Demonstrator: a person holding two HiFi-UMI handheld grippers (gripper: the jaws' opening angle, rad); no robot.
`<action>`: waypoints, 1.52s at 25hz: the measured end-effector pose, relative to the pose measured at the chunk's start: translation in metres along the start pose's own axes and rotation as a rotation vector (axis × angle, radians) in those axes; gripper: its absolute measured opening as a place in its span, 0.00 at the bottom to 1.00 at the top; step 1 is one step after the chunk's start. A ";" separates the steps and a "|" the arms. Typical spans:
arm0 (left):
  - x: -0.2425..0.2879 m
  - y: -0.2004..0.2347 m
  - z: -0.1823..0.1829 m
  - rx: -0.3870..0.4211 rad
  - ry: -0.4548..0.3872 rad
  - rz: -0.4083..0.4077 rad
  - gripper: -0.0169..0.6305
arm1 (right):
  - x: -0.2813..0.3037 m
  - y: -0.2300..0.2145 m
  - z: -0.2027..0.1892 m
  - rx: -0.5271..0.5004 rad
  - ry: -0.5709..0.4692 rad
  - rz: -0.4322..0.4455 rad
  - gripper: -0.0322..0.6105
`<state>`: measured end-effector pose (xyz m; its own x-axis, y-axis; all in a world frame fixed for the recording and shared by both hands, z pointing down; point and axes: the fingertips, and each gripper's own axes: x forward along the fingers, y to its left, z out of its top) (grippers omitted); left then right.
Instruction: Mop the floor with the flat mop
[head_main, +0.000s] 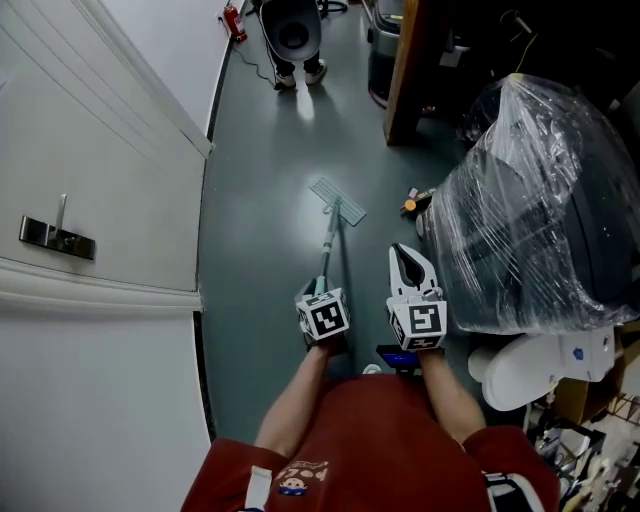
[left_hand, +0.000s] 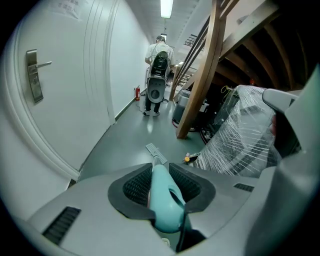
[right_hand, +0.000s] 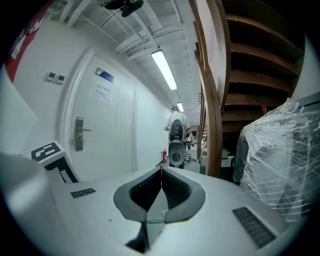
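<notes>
Right of the white door (head_main: 110, 150), gripping the flat mop (head_main: 338, 202) by its teal handle end (left_hand: 165, 200) with the left gripper (left_hand: 161, 176), jaws clamped on either side of it. Held at the top, probably, to let the shaft slant forward and lay the head flat on the floor (head_main: 250, 140), well ahead and further from the door (about midway to the plastic-wrapped bundle (head_main: 540, 200)). Right gripper (right_hand: 161, 172) carried idle, further from the door than the left, jaws pressed together on nothing, apparently leaving the push to one hand. No brand seen on the mop; sign (right_hand: 102, 90) on the door too small to read.
</notes>
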<state>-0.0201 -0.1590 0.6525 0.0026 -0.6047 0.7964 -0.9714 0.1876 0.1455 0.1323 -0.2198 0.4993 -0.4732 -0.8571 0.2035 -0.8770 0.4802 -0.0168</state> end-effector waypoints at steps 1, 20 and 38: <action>0.006 0.004 0.010 0.002 0.001 -0.003 0.21 | 0.011 0.001 0.004 -0.002 -0.002 0.001 0.08; 0.116 0.052 0.169 0.060 -0.041 -0.045 0.21 | 0.178 -0.013 0.051 -0.036 -0.027 -0.075 0.08; 0.222 -0.019 0.301 0.100 -0.041 -0.009 0.21 | 0.329 -0.128 0.073 -0.007 0.000 -0.038 0.08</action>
<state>-0.0728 -0.5300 0.6501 0.0037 -0.6377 0.7703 -0.9903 0.1048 0.0915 0.0828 -0.5773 0.4967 -0.4393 -0.8749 0.2039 -0.8939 0.4483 -0.0025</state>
